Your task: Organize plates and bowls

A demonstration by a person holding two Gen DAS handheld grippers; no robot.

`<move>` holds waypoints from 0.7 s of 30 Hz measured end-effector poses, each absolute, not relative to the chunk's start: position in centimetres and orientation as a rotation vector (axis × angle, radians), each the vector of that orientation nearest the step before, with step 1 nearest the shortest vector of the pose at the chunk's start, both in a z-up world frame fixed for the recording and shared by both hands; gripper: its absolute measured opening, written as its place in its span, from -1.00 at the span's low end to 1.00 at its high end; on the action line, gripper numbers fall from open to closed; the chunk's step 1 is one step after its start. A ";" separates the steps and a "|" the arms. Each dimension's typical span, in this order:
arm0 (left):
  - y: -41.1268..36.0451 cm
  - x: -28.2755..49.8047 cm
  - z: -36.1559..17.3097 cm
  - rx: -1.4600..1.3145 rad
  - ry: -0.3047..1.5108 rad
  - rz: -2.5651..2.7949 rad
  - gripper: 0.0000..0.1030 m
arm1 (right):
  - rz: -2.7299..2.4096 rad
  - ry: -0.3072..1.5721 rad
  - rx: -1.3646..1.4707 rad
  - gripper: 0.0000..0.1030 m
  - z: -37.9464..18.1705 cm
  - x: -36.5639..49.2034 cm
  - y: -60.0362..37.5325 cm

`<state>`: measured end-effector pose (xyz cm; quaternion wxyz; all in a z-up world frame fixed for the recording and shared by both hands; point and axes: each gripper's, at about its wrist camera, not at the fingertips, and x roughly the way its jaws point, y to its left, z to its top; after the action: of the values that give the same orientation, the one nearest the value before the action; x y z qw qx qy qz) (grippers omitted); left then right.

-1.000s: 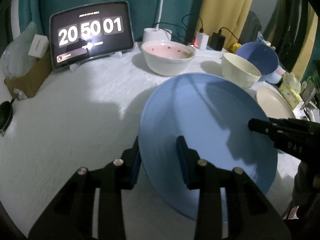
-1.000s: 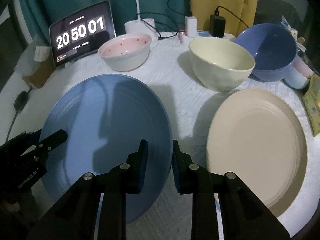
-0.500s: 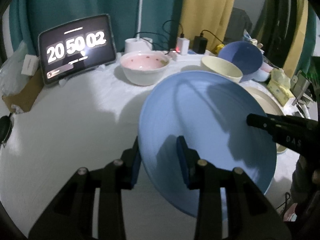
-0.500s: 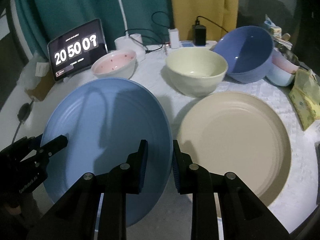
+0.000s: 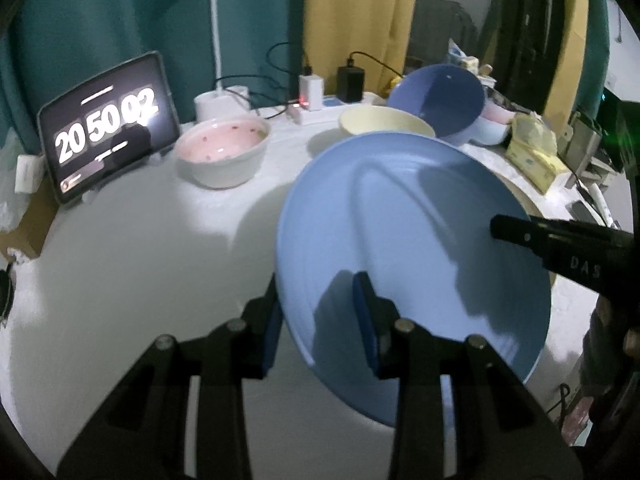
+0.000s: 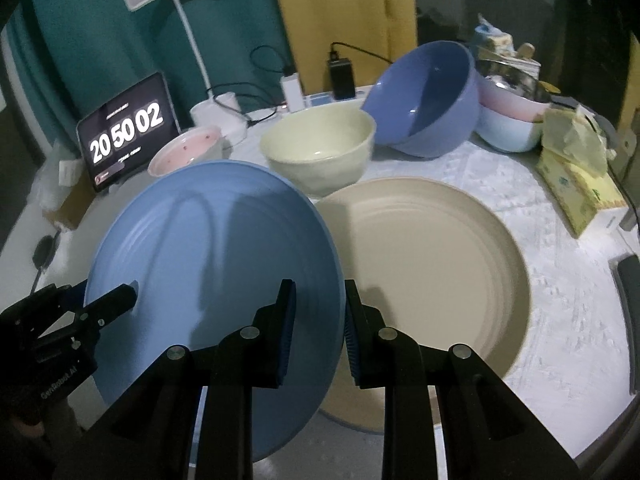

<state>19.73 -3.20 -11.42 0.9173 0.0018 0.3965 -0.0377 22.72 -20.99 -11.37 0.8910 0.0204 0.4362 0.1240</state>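
So the blue plate (image 6: 216, 264) is up off the table (image 5: 132, 264) right now, pinched from both sides. Left gripper (image 5: 316, 316) is clamped on the plate's left rim, 1 finger above and 1 below, jaws only narrowly apart. Right gripper (image 6: 318, 328) does the same on the right rim. The plate's right edge already overlaps the beige plate (image 6: 436, 268), which lies flat by the near right edge of the table.

My take on doing this step well: keep both hands moving together so the plate stays level, centre it over the beige one, lower it until the rims nest, and only then let go on both sides at once. Dropping 1 side early would probably make it skid.

Containers, left to right:
- pink-lined bowl (image 5: 222, 152) near the back left, beside the clock tablet (image 5: 106, 120). Specks inside could be pattern or crumbs, can't tell.
- cream bowl (image 6: 318, 148), back middle, looks empty.
- big blue bowl (image 6: 428, 100) tipped up on its side, empty, leaning toward the stacked pale bowls (image 6: 512, 120) at the back right.
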 end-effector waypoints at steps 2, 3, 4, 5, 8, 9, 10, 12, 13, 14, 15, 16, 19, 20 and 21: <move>-4.0 19.9 -11.4 0.015 0.819 -0.086 -0.32 | 0.248 0.902 0.054 -0.52 -11.4 22.6 -21.9; -4.4 20.0 -11.5 0.020 0.821 -0.091 -0.32 | 0.243 0.901 0.059 -0.52 -11.5 22.7 -22.3; -4.8 20.1 -11.5 0.022 0.823 -0.096 -0.32 | 0.239 0.901 0.065 -0.52 -11.5 22.7 -22.8; -5.2 20.2 -11.5 0.024 0.826 -0.101 -0.32 | 0.234 0.899 0.070 -0.52 -11.5 22.7 -23.2; -6.5 20.7 -11.7 0.032 0.835 -0.116 -0.32 | 0.220 0.897 0.084 -0.52 -11.7 22.8 -24.6; -7.0 20.9 -11.8 0.037 0.836 -0.122 -0.32 | 0.214 0.896 0.090 -0.52 -11.8 22.9 -25.1; -7.4 21.0 -11.8 0.042 0.838 -0.128 -0.32 | 0.208 0.895 0.095 -0.52 -11.8 22.9 -25.6; -8.2 21.3 -11.9 0.047 0.841 -0.136 -0.32 | 0.198 0.893 0.106 -0.52 -12.0 22.9 -26.6; -8.6 21.5 -12.0 0.049 0.844 -0.140 -0.32 | 0.192 0.892 0.113 -0.52 -12.1 23.0 -27.1; -8.8 21.7 -12.1 0.048 0.847 -0.143 -0.32 | 0.188 0.891 0.119 -0.52 -12.2 23.1 -27.5; -9.2 22.0 -12.2 0.048 0.849 -0.146 -0.32 | 0.184 0.891 0.123 -0.52 -12.2 23.1 -27.8; -9.5 22.2 -12.3 0.049 0.851 -0.149 -0.32 | 0.178 0.890 0.127 -0.52 -12.3 23.1 -28.2; -10.6 22.8 -12.7 0.051 0.860 -0.158 -0.32 | 0.157 0.893 0.129 -0.52 -12.7 23.3 -29.3; -10.9 23.0 -12.9 0.051 0.864 -0.163 -0.32 | 0.153 0.894 0.128 -0.52 -12.8 23.4 -29.5; -11.2 23.2 -13.0 0.051 0.867 -0.168 -0.32 | 0.148 0.896 0.128 -0.52 -12.9 23.5 -29.8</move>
<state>23.16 -11.19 -12.98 0.9038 0.0245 0.4194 -0.0811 23.50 -29.81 -12.95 0.8967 0.0620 0.4325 0.0716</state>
